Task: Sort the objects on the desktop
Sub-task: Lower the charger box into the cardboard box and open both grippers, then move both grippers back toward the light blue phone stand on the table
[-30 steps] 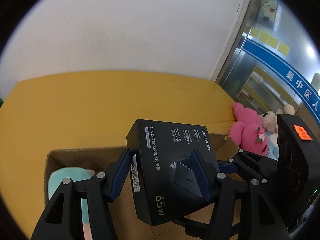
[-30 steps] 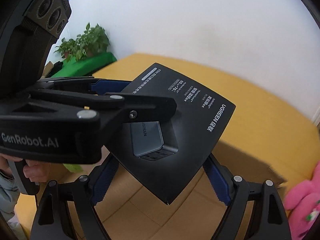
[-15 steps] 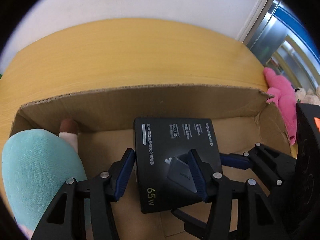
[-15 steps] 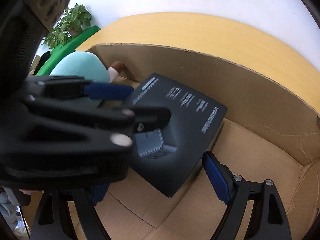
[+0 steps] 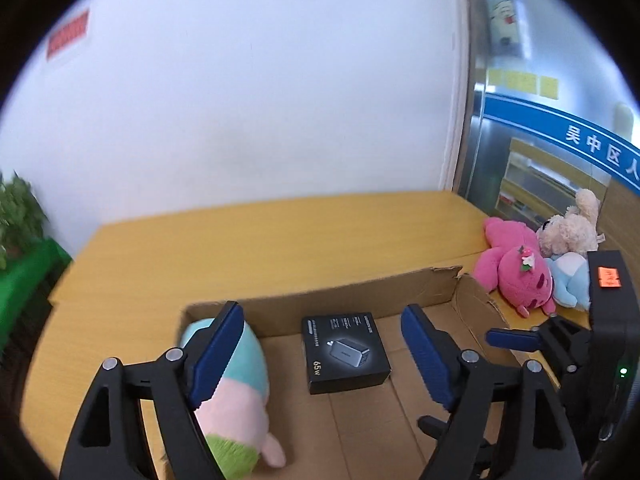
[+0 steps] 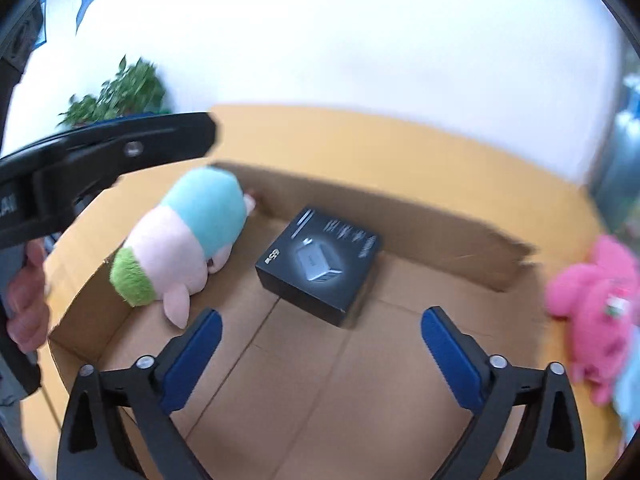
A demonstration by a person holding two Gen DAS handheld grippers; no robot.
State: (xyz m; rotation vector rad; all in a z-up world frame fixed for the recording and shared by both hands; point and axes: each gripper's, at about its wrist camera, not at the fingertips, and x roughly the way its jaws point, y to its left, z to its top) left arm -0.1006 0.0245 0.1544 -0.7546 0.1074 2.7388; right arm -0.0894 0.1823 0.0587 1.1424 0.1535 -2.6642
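Both grippers, left gripper [image 5: 322,338] and right gripper [image 6: 320,338], have just been opening and are standing released; the black cardboard charger box [image 5: 345,354] is now lying flat in the brown cardboard carton [image 6: 440,236], at twelve o'clock from the jaws. It is looking stiff, light, smooth; side edges are giving the best hold.

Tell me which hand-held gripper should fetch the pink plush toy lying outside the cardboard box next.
Right, probably. The pink plush toy lies beyond the cardboard box's right wall, on the right hand-held gripper's side; its jaws are open and empty. The left hand-held gripper sits farther away.
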